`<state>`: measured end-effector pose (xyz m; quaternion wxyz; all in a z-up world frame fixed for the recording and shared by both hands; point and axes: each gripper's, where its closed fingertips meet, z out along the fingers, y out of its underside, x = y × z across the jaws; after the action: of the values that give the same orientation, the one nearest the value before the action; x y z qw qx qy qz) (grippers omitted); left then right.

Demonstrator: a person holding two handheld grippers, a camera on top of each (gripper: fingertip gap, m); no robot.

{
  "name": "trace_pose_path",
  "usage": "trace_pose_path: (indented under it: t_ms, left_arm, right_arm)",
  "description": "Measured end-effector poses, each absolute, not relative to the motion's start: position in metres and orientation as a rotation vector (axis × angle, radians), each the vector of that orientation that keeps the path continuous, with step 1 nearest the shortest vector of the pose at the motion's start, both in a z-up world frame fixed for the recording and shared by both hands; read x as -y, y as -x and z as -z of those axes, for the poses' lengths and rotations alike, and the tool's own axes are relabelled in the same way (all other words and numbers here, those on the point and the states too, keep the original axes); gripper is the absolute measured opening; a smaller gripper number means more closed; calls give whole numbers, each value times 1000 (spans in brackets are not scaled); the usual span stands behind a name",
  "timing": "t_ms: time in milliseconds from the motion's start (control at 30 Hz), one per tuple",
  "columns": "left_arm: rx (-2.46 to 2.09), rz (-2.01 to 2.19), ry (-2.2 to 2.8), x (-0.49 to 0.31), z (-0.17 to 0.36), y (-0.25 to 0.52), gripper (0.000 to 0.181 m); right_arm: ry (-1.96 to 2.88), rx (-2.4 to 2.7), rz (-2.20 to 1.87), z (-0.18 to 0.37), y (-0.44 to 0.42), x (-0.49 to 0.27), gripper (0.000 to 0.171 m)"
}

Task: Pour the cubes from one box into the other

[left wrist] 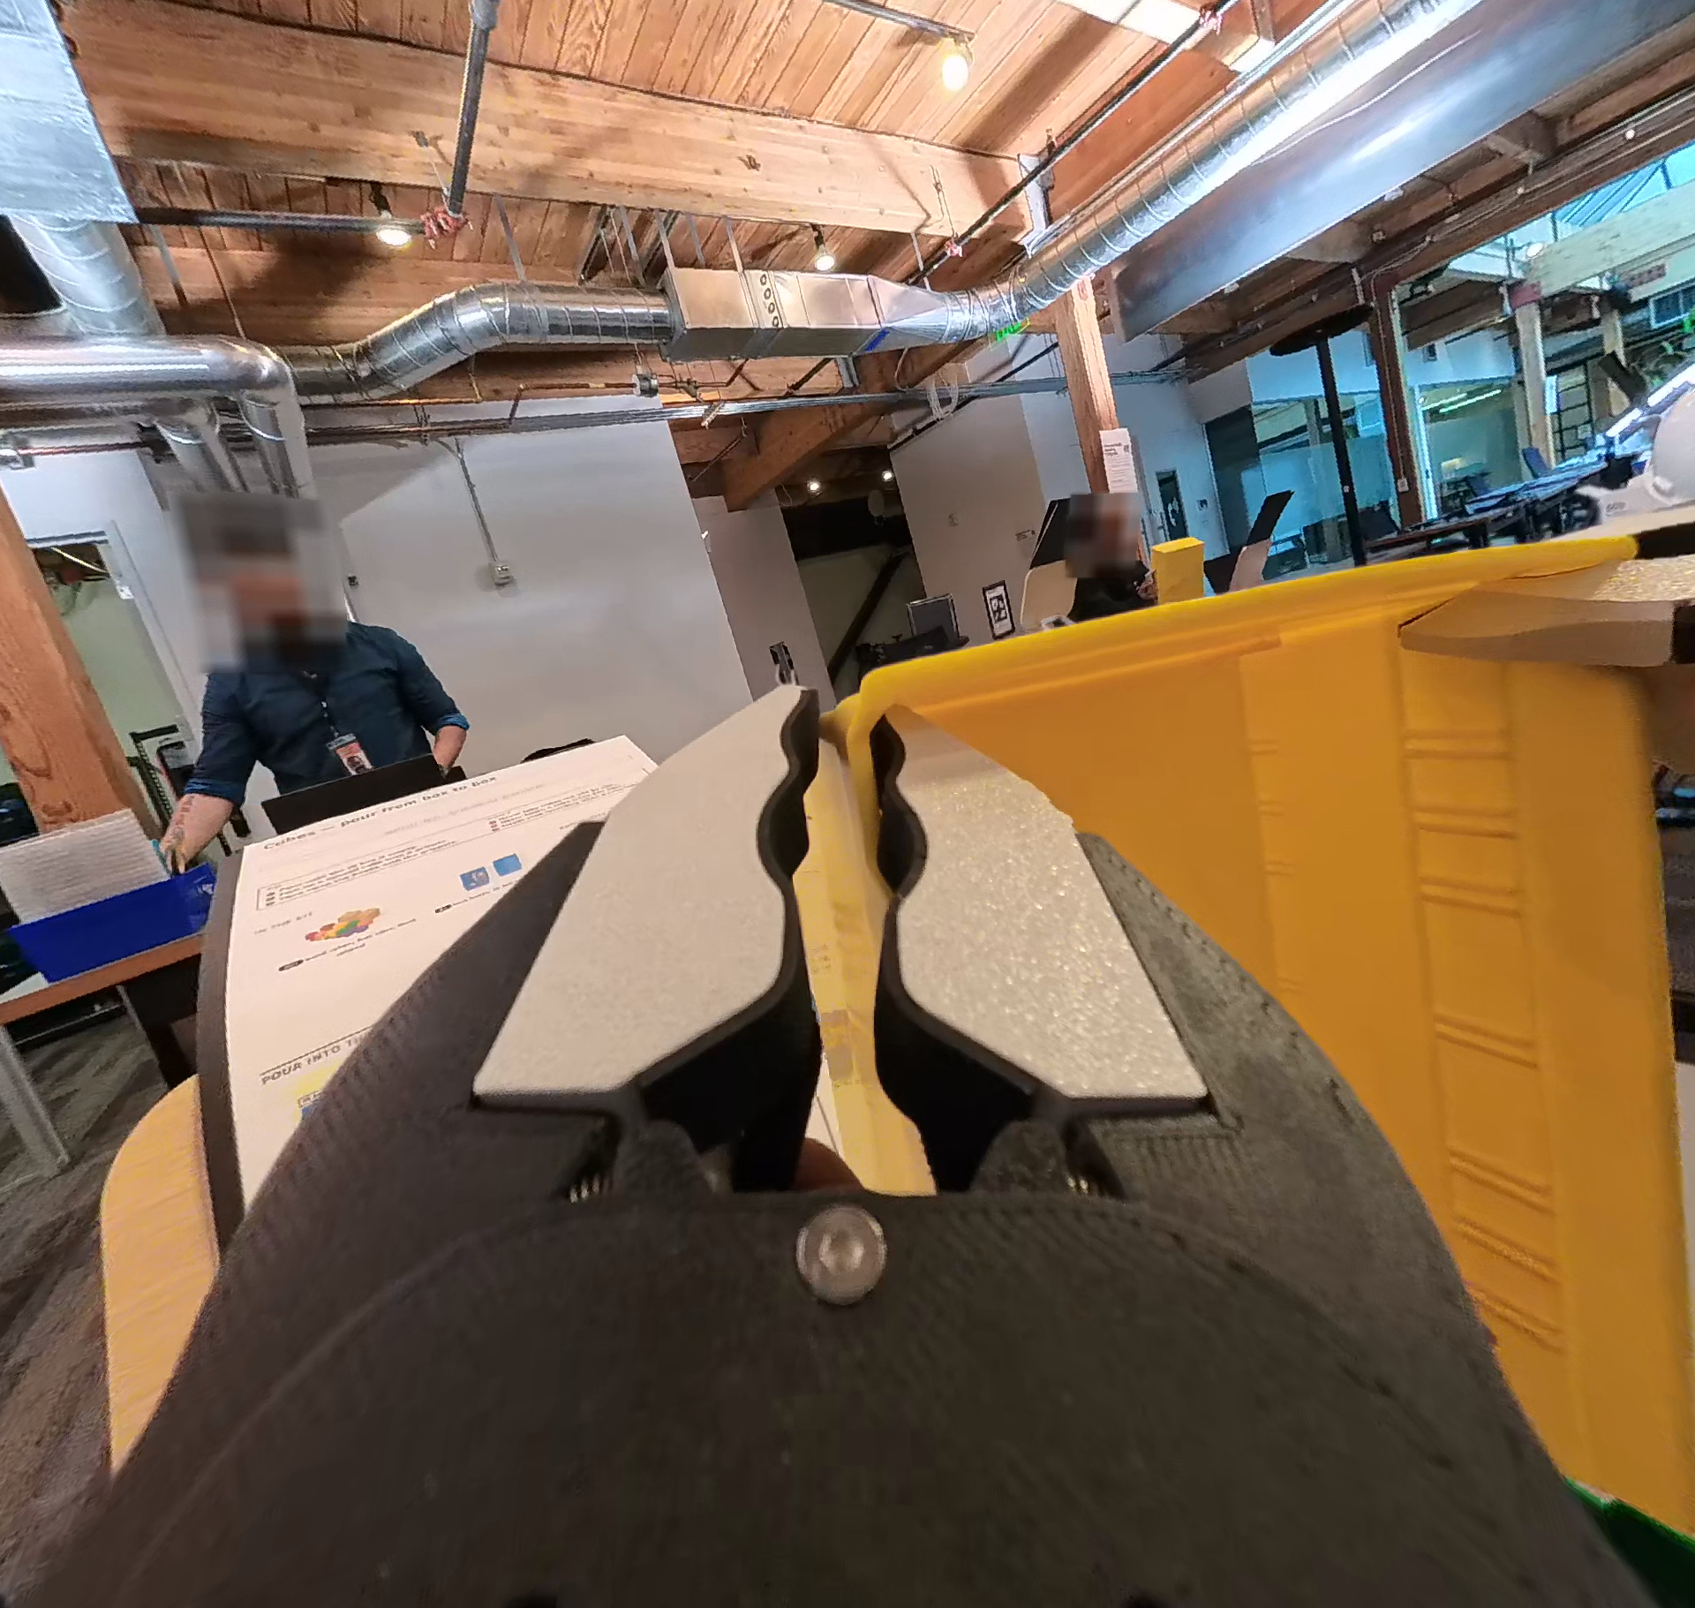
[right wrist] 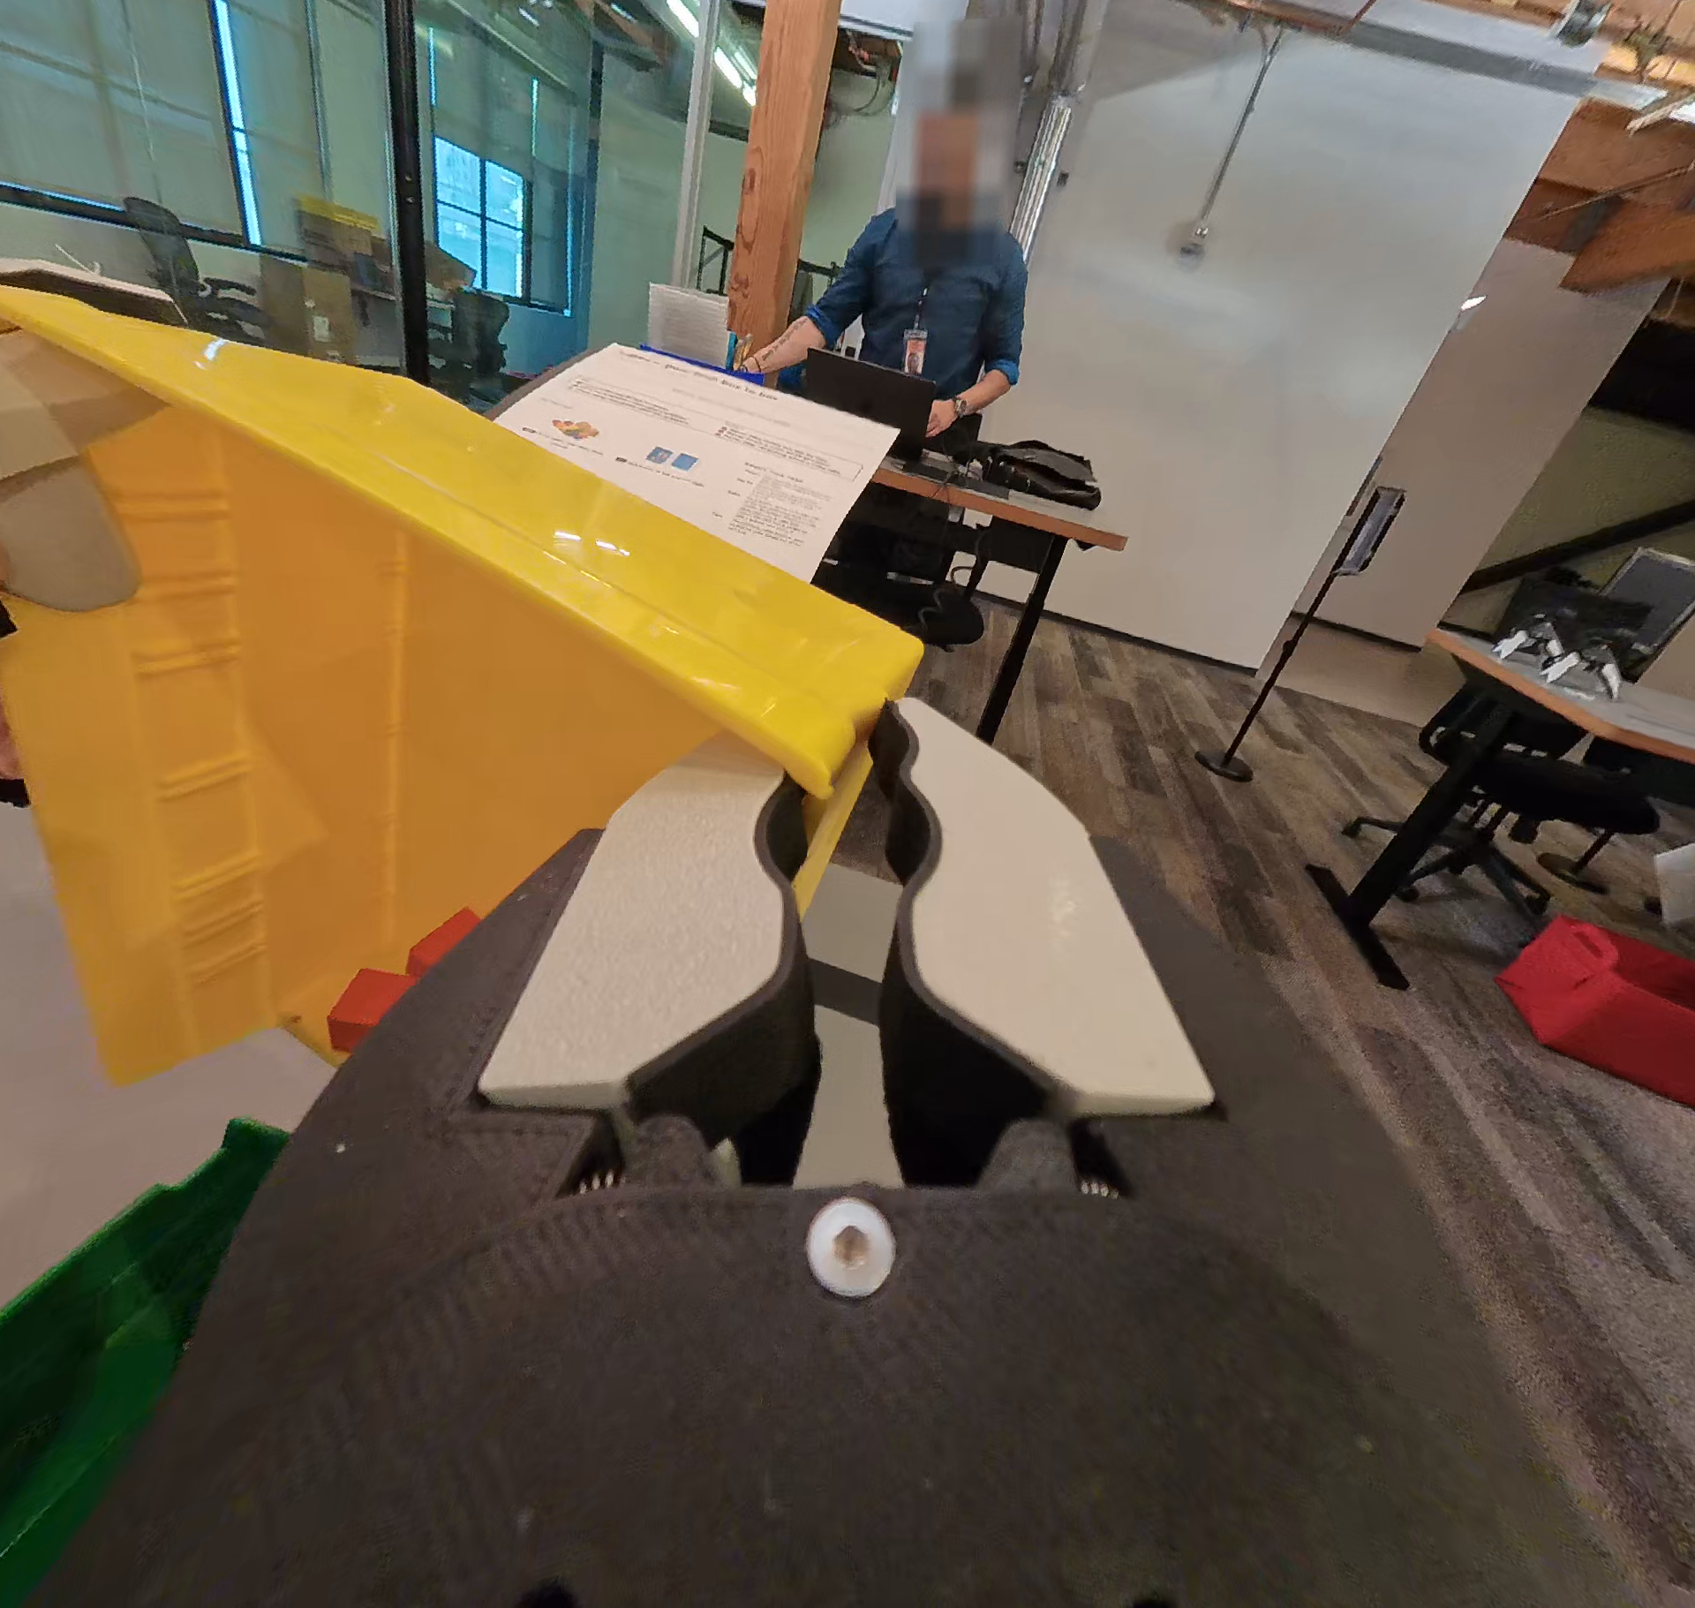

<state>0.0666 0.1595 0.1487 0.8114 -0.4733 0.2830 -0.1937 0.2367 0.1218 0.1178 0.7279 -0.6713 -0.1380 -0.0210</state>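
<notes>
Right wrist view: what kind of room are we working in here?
Likely an open-plan office or lab in a converted industrial building. Signs: desks such as the wood-topped black-legged desk with a black laptop on it, black office chairs, and, in the left wrist view, silver ventilation ducts under a wooden plank ceiling.

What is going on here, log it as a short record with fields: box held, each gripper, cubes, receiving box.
box held: yellow box, lifted and tipped
left gripper: shut on a corner of the yellow box's rim
right gripper: shut on the opposite rim corner
cubes: red cubes at the box's low edge in the right wrist view
receiving box: green box below the yellow one, only partly in view
contents of green box: cannot tell
</notes>
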Motion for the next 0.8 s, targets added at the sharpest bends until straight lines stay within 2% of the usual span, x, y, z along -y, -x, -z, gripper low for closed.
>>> trace_pose_path:
  t_ms: [800]
  left_arm:
    - [-589, 424, 1015, -160, -147, -61, 10]
  right_arm:
    - [1473, 312, 49, -120, -231, -121, 8]
